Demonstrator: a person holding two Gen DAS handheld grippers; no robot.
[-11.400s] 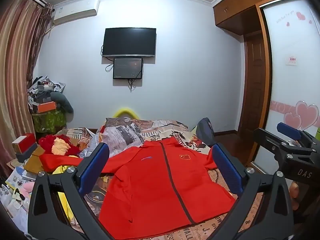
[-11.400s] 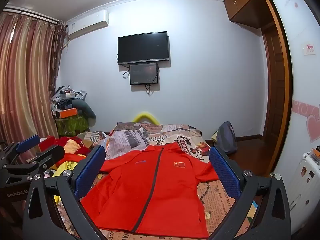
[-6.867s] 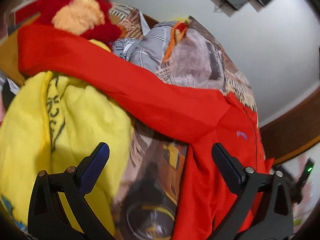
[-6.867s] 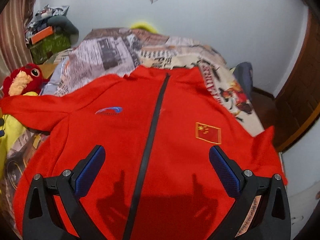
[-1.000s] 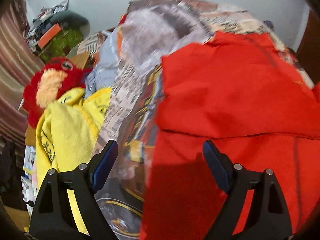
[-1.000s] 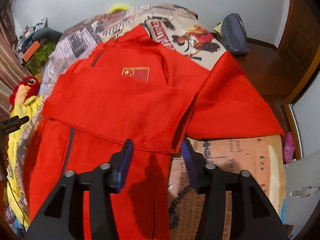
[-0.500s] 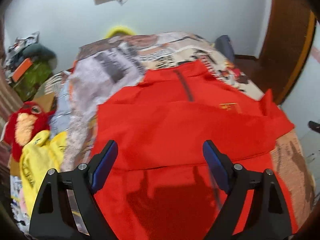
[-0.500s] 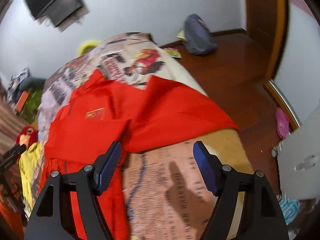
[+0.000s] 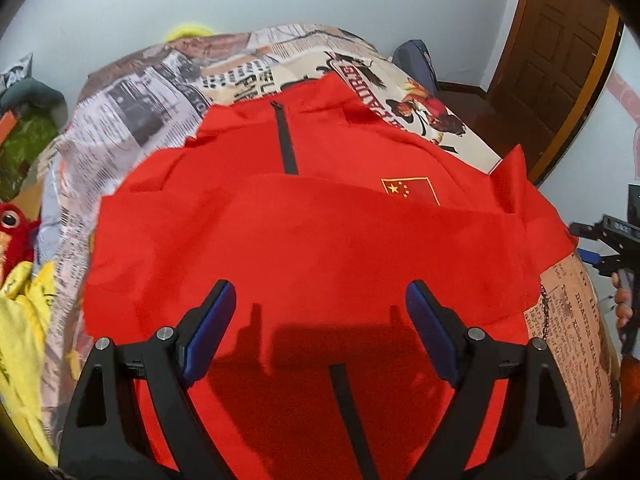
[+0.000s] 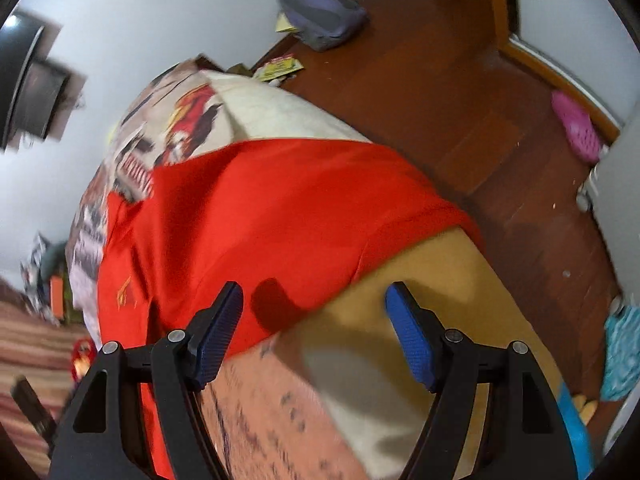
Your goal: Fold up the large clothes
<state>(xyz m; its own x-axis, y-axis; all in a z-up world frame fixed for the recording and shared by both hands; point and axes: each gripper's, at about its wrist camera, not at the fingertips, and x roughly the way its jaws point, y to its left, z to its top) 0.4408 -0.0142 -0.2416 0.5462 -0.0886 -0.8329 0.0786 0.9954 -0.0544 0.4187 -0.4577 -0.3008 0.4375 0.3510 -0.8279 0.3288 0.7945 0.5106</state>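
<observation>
A red zip jacket (image 9: 320,240) with a small flag patch lies spread on the bed. Its left sleeve is folded across the chest. My left gripper (image 9: 320,320) is open and empty, hovering above the jacket's lower front. My right gripper (image 10: 314,320) is open and empty above the bed's right edge. The jacket's right sleeve (image 10: 300,208) lies spread out just beyond it, hanging toward the bed's side. The right gripper also shows at the far right of the left wrist view (image 9: 612,240).
The bed has a newspaper-print cover (image 9: 160,92). A yellow cloth (image 9: 20,320) and a red plush toy (image 9: 12,228) lie at its left. Wooden floor (image 10: 460,100) lies to the right, with a grey bag (image 10: 320,12) and a pink slipper (image 10: 576,128). A brown door (image 9: 560,52) stands at the back right.
The left gripper has come in lower and closer over the jacket. The right gripper has swung right and down toward the right sleeve at the bed's edge. Both stay open.
</observation>
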